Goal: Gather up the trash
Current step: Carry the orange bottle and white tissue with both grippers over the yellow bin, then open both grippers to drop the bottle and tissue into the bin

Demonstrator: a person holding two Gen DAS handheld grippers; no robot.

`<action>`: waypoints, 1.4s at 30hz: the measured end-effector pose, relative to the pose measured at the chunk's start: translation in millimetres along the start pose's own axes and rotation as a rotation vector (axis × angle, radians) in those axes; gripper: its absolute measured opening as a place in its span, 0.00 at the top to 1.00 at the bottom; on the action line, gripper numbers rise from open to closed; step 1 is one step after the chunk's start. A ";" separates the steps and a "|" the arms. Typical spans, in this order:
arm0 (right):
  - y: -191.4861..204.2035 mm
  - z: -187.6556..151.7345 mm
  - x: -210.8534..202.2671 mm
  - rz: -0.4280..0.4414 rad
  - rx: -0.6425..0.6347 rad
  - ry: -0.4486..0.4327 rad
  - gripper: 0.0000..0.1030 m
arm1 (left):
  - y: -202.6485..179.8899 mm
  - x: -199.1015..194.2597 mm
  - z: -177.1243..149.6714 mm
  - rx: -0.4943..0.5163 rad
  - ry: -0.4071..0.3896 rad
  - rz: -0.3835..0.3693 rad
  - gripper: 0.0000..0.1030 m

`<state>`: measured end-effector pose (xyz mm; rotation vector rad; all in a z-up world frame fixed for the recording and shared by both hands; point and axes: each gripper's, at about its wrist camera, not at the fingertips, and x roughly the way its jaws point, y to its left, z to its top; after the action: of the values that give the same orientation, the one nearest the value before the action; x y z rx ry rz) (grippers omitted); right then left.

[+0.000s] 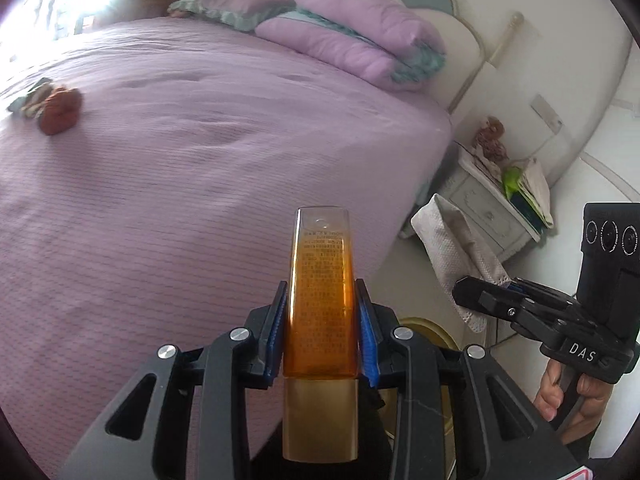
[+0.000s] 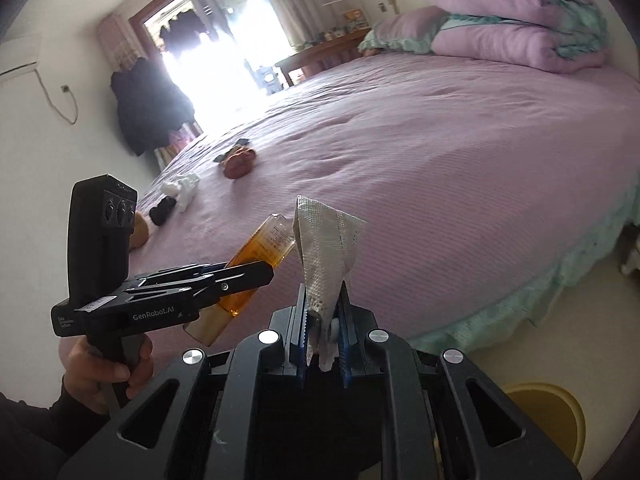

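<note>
My left gripper (image 1: 322, 320) is shut on an amber plastic bottle (image 1: 322, 296) with a gold cap, held over the edge of the purple bed (image 1: 200, 184). The bottle also shows in the right wrist view (image 2: 260, 256), with the left gripper (image 2: 256, 274) around it. My right gripper (image 2: 325, 312) is shut on a crumpled white mesh wrapper (image 2: 326, 252); it also shows in the left wrist view (image 1: 452, 240), held by the right gripper (image 1: 468, 292). More litter lies on the bed: a reddish-brown lump (image 2: 239, 163), white crumpled paper (image 2: 182, 188) and a small black item (image 2: 163, 210).
A yellow round bin (image 2: 548, 416) stands on the floor at lower right, its rim also below the left gripper (image 1: 424, 330). Folded purple quilts and pillows (image 1: 360, 28) lie at the headboard. A white nightstand (image 1: 492, 208) with clutter stands beside the bed.
</note>
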<state>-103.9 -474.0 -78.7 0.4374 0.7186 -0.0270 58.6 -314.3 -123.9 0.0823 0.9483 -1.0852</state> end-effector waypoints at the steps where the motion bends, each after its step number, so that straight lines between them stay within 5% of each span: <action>1: -10.2 -6.9 -10.3 -0.027 0.029 -0.006 0.88 | -12.4 9.3 -0.8 0.026 0.017 -0.019 0.69; 16: -135.1 -142.7 -59.0 -0.254 0.484 0.096 0.88 | -123.3 147.1 -71.1 0.212 0.364 -0.195 0.69; 24: -179.4 -196.2 -56.8 -0.321 0.588 0.197 0.87 | -163.2 211.6 -112.4 0.312 0.495 -0.185 0.69; 29: -200.6 -220.2 -45.9 -0.342 0.641 0.267 0.81 | -174.5 246.4 -129.4 0.350 0.550 -0.131 0.69; 32: -206.0 -229.8 -43.2 -0.373 0.657 0.301 0.65 | -178.2 254.7 -134.3 0.353 0.570 -0.131 0.51; 35: -210.2 -233.7 -46.8 -0.367 0.681 0.278 0.65 | -183.0 252.4 -134.2 0.370 0.561 -0.136 0.44; 42: -208.2 -231.0 -54.0 -0.368 0.681 0.243 0.65 | -182.3 249.9 -132.7 0.371 0.564 -0.149 0.44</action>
<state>-326.3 -578.4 -276.8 0.9634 1.0188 -0.5864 -132.4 -519.6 -310.1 0.6584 1.2540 -1.4018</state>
